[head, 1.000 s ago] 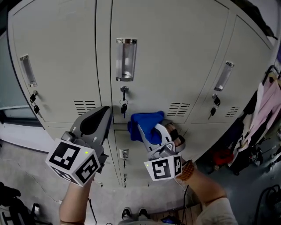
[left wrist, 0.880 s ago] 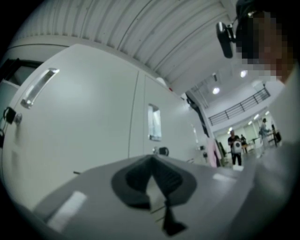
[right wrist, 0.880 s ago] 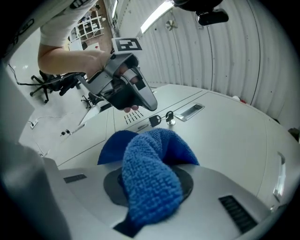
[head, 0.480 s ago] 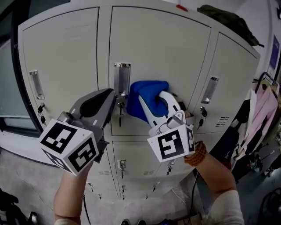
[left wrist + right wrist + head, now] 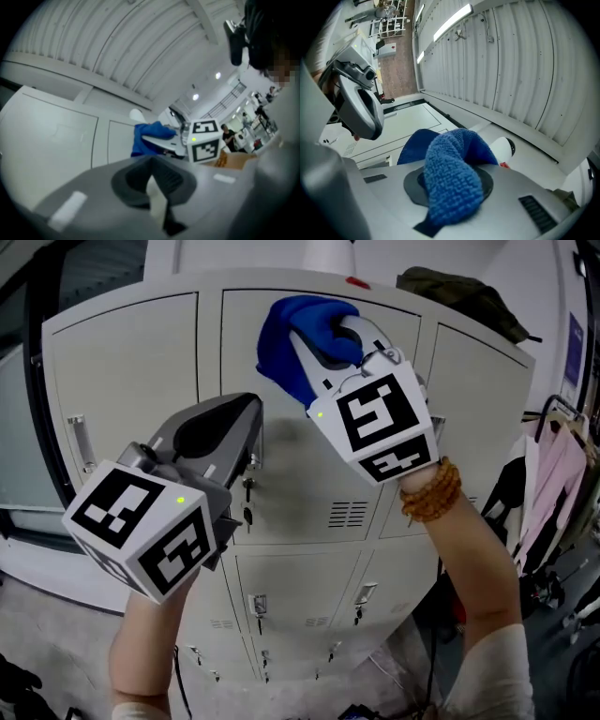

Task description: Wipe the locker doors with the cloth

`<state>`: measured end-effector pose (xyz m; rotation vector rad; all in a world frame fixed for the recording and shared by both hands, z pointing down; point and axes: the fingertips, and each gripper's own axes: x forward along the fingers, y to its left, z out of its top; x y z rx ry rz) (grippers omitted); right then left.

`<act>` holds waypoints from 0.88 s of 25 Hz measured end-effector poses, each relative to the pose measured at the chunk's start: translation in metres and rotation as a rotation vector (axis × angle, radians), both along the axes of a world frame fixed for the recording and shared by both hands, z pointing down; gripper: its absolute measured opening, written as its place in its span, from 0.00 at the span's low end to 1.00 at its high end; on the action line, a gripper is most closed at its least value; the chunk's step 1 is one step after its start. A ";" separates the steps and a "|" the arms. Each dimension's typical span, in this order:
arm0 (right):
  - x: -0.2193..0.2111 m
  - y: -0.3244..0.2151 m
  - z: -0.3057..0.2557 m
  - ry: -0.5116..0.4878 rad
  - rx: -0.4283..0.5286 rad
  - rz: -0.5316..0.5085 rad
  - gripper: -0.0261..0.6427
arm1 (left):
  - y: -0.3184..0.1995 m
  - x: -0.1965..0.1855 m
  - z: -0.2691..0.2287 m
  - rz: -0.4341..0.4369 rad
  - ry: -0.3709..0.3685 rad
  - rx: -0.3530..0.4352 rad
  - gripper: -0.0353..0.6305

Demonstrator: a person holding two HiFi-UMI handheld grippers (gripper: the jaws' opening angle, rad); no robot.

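Observation:
The blue cloth [image 5: 281, 343] is bunched against the top of the middle locker door [image 5: 309, 474], close under the cabinet's upper edge. My right gripper [image 5: 323, 332] is shut on it, marker cube toward me. In the right gripper view the cloth [image 5: 457, 154] folds over between the pads. My left gripper [image 5: 236, 423] hangs in front of the seam between the left door [image 5: 122, 371] and the middle door, shut with nothing in it. The left gripper view shows its shut pads [image 5: 154, 183], and the cloth [image 5: 146, 138] beyond them.
A long handle [image 5: 81, 442] sits on the left door, keys [image 5: 247, 491] hang under my left gripper, and vent slits [image 5: 348, 514] are below. Smaller lockers [image 5: 291, 596] fill the lower row. A dark bag [image 5: 459, 296] lies on top; clothes [image 5: 553, 484] hang at the right.
My right gripper has carried the cloth up the middle door, from beside the handle to its top edge. The left gripper stayed shut and rose a little; my view tilted upward.

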<state>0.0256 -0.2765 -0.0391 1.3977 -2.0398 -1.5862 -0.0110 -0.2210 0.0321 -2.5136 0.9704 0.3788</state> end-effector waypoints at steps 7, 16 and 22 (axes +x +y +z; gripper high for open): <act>0.040 0.005 -0.029 -0.144 -0.012 -0.014 0.07 | 0.008 0.014 0.000 0.009 -0.031 0.027 0.06; 0.055 0.009 0.056 -0.125 -0.016 -0.012 0.07 | -0.006 0.022 0.042 0.044 -0.032 -0.059 0.06; 0.050 0.004 0.149 -0.038 -0.062 0.053 0.07 | -0.014 0.026 0.084 0.033 -0.041 -0.105 0.06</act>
